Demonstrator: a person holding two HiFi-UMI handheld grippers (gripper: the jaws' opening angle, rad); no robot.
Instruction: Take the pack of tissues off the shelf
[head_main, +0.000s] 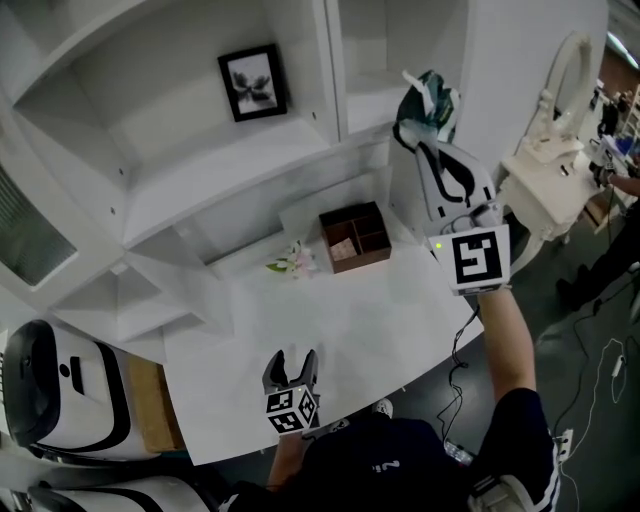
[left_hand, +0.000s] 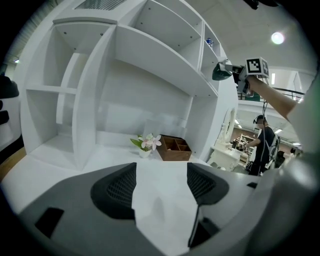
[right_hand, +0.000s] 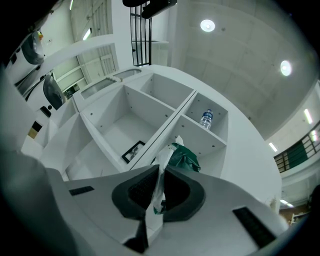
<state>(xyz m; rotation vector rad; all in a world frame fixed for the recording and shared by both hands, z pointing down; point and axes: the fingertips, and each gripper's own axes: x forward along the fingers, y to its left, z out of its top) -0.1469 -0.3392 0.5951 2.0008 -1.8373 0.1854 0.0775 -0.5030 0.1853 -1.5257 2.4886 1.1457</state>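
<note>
At 1 o'clock in head view: right hand-held gripper (head_main: 414, 130) clenched on pack of tissues (head_main: 432, 100), pinching thin green-and-white wrapper edge. Pack raised before shelf (head_main: 228, 178); contact with shelf not discernible. At 6 o'clock: left hand-held gripper (head_main: 291, 366) released, jaws spread, empty, over white counter (head_main: 350, 305).

The person wears a dark navy short-sleeved shirt (head_main: 400, 468); the left tongs (head_main: 291, 360) and right tongs (head_main: 424, 140) are pale grey with black pads (left_hand: 120, 189) and black-and-white marker cubes (head_main: 478, 258).

Soft green-and-white pack of tissues (head_main: 428, 105), crumpled; pinched by its white edge in right gripper (right_hand: 160, 172), raised just before the shelf (head_main: 225, 195).
</note>
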